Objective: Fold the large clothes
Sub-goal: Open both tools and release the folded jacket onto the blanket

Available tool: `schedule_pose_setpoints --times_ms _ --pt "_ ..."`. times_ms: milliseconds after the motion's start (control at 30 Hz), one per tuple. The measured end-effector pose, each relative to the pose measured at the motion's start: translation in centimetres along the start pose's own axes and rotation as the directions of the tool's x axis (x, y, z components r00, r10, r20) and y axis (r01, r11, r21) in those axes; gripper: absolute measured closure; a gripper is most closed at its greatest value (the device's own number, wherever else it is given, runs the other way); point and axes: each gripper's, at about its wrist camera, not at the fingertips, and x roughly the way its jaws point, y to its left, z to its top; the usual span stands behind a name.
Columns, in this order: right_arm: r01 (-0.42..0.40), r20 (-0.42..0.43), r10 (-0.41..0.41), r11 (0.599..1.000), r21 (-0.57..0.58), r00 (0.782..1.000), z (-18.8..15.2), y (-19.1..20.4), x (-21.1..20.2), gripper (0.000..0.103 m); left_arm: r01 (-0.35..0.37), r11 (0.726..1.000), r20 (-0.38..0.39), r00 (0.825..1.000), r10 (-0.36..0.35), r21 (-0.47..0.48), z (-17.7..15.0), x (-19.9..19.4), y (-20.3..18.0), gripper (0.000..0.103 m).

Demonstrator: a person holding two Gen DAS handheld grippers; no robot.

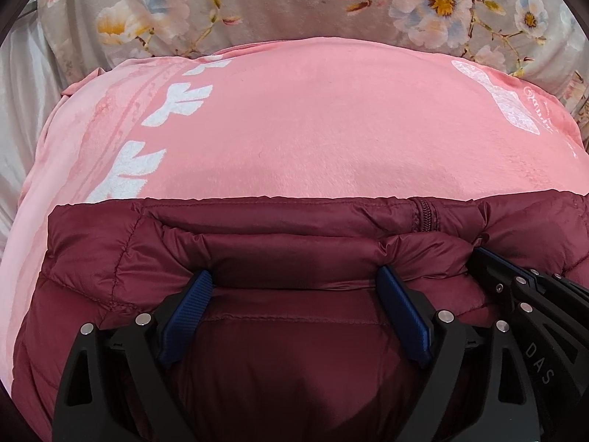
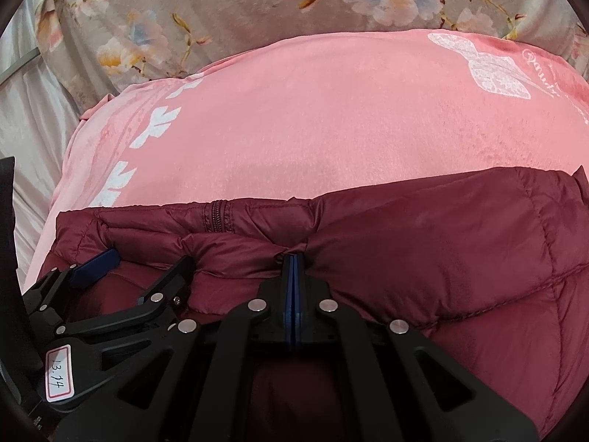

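A maroon quilted puffer jacket [image 1: 257, 250] lies on a pink plush blanket [image 1: 313, 121]. The left gripper [image 1: 294, 294], marked "DAS", has its fingers wide apart. The right gripper [image 2: 293, 261], fingers together, pinches a jacket fold; a label [image 2: 59, 372] reads "13.14".

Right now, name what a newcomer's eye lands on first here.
The maroon puffer jacket, folded across the foreground on a pink blanket. The right gripper is shut on a pinch of its fabric, while the left gripper stands wide open beside it. Behind lies floral bedding.
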Motion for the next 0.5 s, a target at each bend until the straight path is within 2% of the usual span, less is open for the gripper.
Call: schedule_pose_setpoints --times_ms 133,200,300,400,500 --pt "0.001 0.004 -0.001 1.0 0.029 1.0 -0.1 -0.3 -1.0 0.103 0.025 0.999 -0.009 1.0 -0.025 -0.025 0.0 -0.7 0.9 0.014" --pt "-0.009 0.022 0.008 0.999 0.049 1.0 -1.0 0.0 -4.3 0.1 0.048 0.997 -0.019 0.999 -0.049 -0.062 -0.5 -2.4 2.1 0.019" --pt "-0.057 0.052 0.057 0.998 -0.004 0.997 -3.6 1.7 -9.2 0.1 0.12 0.981 0.011 0.993 -0.12 -0.15 -2.5 -6.8 5.2 0.02" --pt "-0.096 0.015 0.097 0.995 -0.036 0.995 -6.5 3.4 -11.0 0.1 0.129 0.971 0.029 0.992 -0.125 -0.201 -5.1 -10.4 7.7 0.02" --pt "-0.113 -0.042 0.111 0.993 -0.042 0.993 -8.9 4.8 -10.3 0.1 0.139 0.965 0.024 0.99 -0.137 -0.221 -7.7 -12.4 9.3 0.02"
